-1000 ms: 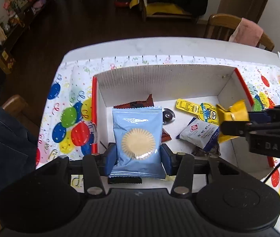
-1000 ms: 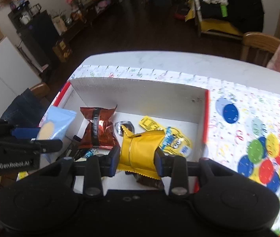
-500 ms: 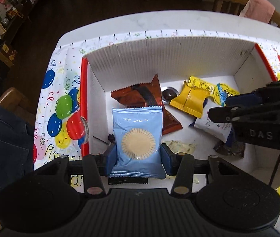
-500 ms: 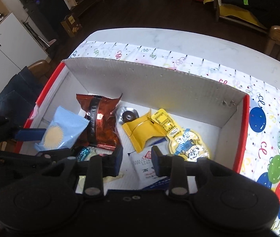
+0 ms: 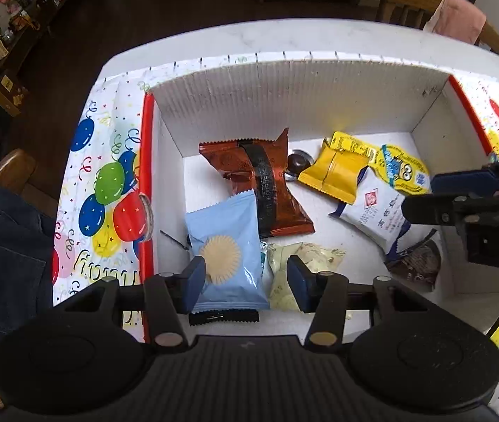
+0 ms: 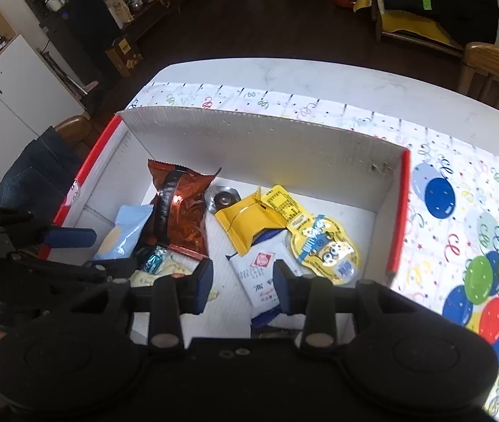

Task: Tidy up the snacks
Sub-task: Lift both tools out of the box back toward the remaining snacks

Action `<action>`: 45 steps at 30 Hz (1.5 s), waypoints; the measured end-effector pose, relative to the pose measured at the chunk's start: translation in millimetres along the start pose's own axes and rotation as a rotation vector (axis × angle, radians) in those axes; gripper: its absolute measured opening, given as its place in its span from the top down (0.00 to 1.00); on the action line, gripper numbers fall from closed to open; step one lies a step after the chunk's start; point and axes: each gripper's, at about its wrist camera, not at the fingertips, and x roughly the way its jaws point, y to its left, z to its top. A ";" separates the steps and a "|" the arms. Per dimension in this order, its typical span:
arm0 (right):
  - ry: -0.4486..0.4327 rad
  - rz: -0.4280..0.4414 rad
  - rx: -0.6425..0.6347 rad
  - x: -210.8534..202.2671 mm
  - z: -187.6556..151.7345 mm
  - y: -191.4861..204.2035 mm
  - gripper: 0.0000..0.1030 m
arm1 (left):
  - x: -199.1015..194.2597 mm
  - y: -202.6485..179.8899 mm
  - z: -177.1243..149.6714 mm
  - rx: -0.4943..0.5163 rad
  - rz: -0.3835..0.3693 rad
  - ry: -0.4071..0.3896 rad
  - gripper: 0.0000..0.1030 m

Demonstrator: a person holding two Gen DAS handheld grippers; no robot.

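A white cardboard box (image 5: pixel 284 98) with red edges holds several snacks. My left gripper (image 5: pixel 245 283) is open over its near left part; the light blue packet (image 5: pixel 226 256) lies loose between the jaws on the box floor, against the left pad. A brown packet (image 5: pixel 260 190), a yellow packet (image 5: pixel 337 172), a Minions pouch (image 5: pixel 402 172) and a white packet (image 5: pixel 376 216) lie further in. My right gripper (image 6: pixel 242 288) is open and empty above the white packet (image 6: pixel 260 274). The yellow packet (image 6: pixel 245 225) lies beyond it.
The box stands on a balloon-print tablecloth (image 6: pixel 467 232) over a white table (image 5: pixel 284 38). Wooden chairs (image 5: pixel 411 0) stand at the far side and at the left. A pale green packet (image 5: pixel 302 263) and a dark wrapper (image 5: pixel 418 263) lie in the box's near part.
My left gripper opened and let the light blue packet drop into the box. My right gripper let go of the yellow packet, which now lies in the box, and opened wider.
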 end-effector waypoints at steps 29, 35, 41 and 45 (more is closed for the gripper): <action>-0.213 -0.008 0.048 -108.7 -90.0 75.1 0.42 | -113.7 19.5 -90.4 0.087 -0.122 -0.251 0.44; -0.260 -0.019 0.093 -119.1 -116.2 87.9 0.34 | -126.7 25.1 -117.3 0.127 -0.140 -0.286 0.38; -0.283 -0.045 0.141 -122.1 -144.1 92.3 0.23 | -129.7 30.2 -139.6 0.142 -0.172 -0.291 0.32; -0.297 -0.052 0.156 -122.3 -162.7 95.9 0.16 | -131.5 29.5 -151.7 0.152 -0.163 -0.308 0.30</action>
